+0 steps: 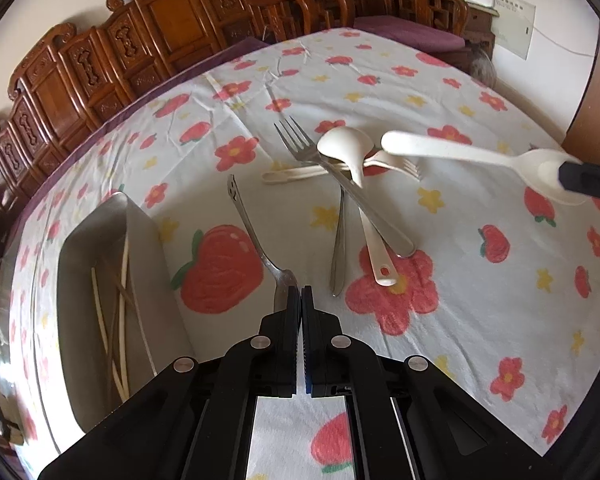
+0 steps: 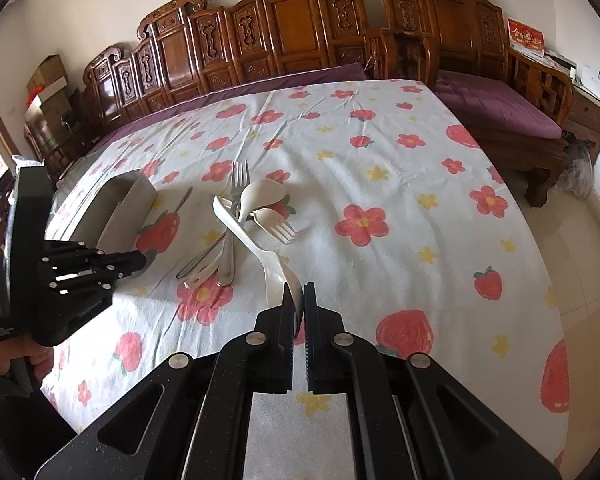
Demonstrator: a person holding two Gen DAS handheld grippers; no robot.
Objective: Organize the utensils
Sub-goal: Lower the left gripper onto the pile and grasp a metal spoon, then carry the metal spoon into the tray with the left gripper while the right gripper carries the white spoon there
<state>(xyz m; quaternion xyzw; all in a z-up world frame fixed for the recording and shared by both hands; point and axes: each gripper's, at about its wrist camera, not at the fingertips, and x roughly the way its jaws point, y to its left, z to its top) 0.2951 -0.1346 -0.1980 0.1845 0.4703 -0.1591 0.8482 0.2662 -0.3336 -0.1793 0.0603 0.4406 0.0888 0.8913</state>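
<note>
In the left wrist view, the left gripper (image 1: 301, 294) had its jaws pressed together on the bowl end of a metal spoon (image 1: 256, 236), whose thin handle ran up and away from the fingers, just to the right of the steel tray (image 1: 140, 224). That tray held several pale chopsticks (image 1: 122, 320) lying lengthwise. Further right of the tray, well apart from it, lay the heap of cutlery: a metal fork (image 1: 340, 184) crossed under a white ladle spoon (image 1: 356, 168), with a white plastic fork (image 1: 396, 164) and a flat white handle beneath. Farthest from the tray, the right gripper's dark tip held a white plastic spoon (image 1: 460, 156) in the air above the cloth. In the right wrist view, the right gripper (image 2: 299, 292) was clamped on the bowl of that white plastic spoon (image 2: 252, 236), its handle reaching toward the heap; the left gripper (image 2: 140, 260) sat just beside the tray (image 2: 112, 208). Whether the metal spoon hung clear of the cloth was hard to tell from either view. The metal spoon was likely stiff, smooth and apt to swivel in a pinch at the bowl, so a hold nearer the neck would steady it; the plastic spoon looked light and rigid, and easy to carry by its bowl.
</note>
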